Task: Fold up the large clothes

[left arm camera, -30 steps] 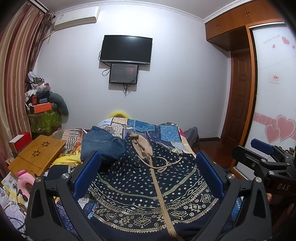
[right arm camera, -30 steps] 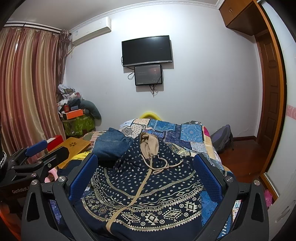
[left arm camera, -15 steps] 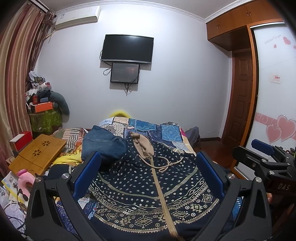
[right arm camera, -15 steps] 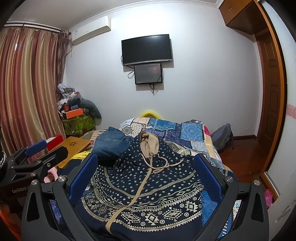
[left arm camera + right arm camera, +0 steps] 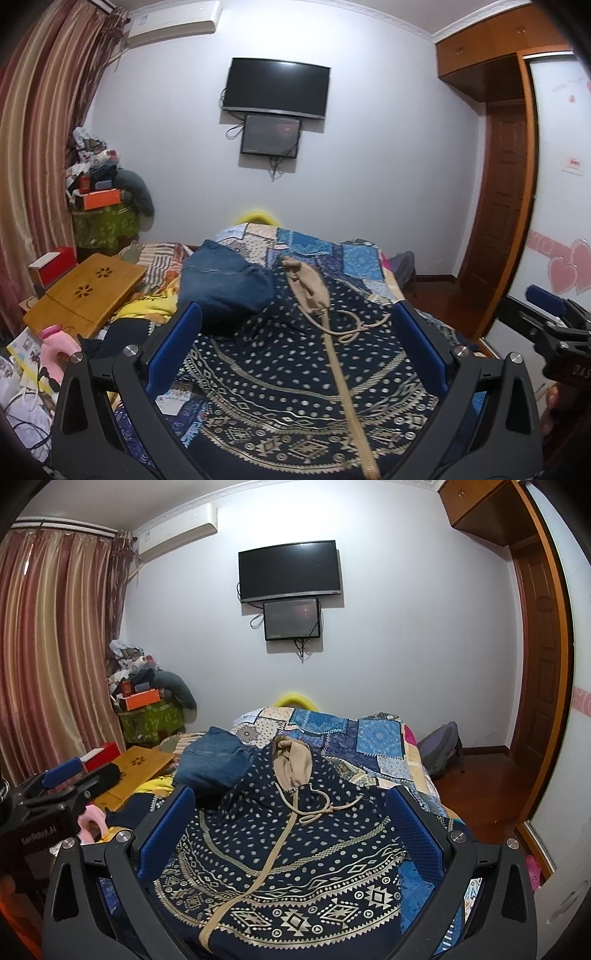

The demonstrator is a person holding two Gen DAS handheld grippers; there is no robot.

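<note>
A navy patterned hoodie [image 5: 295,376] [image 5: 295,853] with a tan hood lining, tan zip and drawstring lies spread, front up, on the bed. Its hood points to the far wall. My left gripper [image 5: 295,332] hovers over the hoodie's lower half, wide open, nothing between its blue pads [image 5: 173,343]. My right gripper [image 5: 291,816] hovers beside it, also wide open and empty. Each gripper shows at the edge of the other's view: the right gripper [image 5: 550,306], the left gripper [image 5: 62,771]. The hoodie's sleeves are hidden.
Folded blue jeans [image 5: 225,284] [image 5: 214,760] lie on the bed by the hood's left. A patchwork quilt [image 5: 365,738] covers the bed. A wooden lap table [image 5: 85,291] and clutter sit left. A backpack [image 5: 441,749] and a door stand right.
Both views have tilted very slightly; the hoodie and the open grippers stay as they were.
</note>
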